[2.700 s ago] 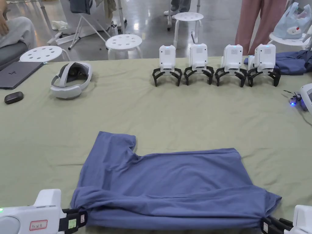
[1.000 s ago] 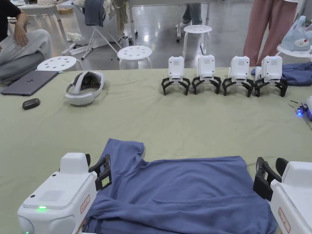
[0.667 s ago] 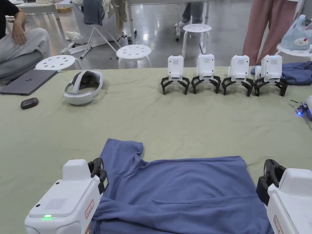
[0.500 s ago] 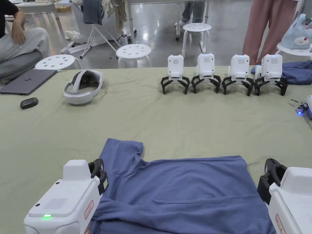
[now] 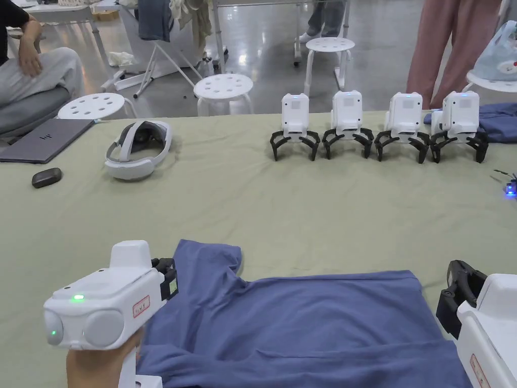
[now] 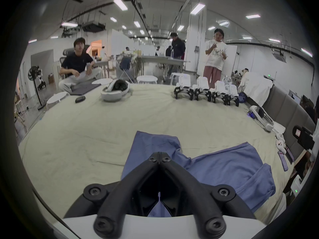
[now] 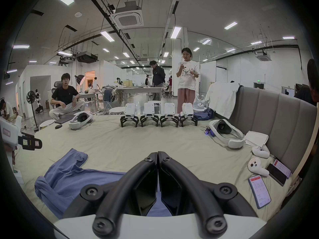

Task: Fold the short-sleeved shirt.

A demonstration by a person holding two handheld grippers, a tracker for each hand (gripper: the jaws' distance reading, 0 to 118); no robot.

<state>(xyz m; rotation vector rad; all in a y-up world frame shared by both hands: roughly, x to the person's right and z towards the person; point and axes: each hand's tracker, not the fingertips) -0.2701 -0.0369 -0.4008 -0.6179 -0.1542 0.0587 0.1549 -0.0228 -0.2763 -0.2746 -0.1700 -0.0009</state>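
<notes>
A blue short-sleeved shirt (image 5: pixel 313 328) lies on the green sheet, folded in half lengthwise, with one sleeve (image 5: pixel 207 257) pointing away from me at its left end. My left gripper (image 5: pixel 169 275) hovers at the sleeve's left edge, jaws shut on nothing; in its own view the tips (image 6: pixel 159 154) meet above the sleeve (image 6: pixel 151 142). At the shirt's right end my right gripper (image 5: pixel 462 283) is held up, also shut and holding nothing (image 7: pixel 158 153). The right gripper view shows the shirt (image 7: pixel 69 179) and the left gripper (image 7: pixel 29 141). The shirt's near edge lies below the head view's frame.
Several spare grippers (image 5: pixel 376 126) stand in a row at the far side. A white headset (image 5: pixel 136 151), a laptop (image 5: pixel 43 139) and a small black case (image 5: pixel 46 177) lie far left. Another headset (image 7: pixel 226 134) and phones (image 7: pixel 259 191) lie right. People and stools stand beyond the table.
Both grippers have let go of the shirt's near edge and risen off it. Their jaws, spread a second ago, are now shut. The left gripper has turned sideways beside the sleeve.
</notes>
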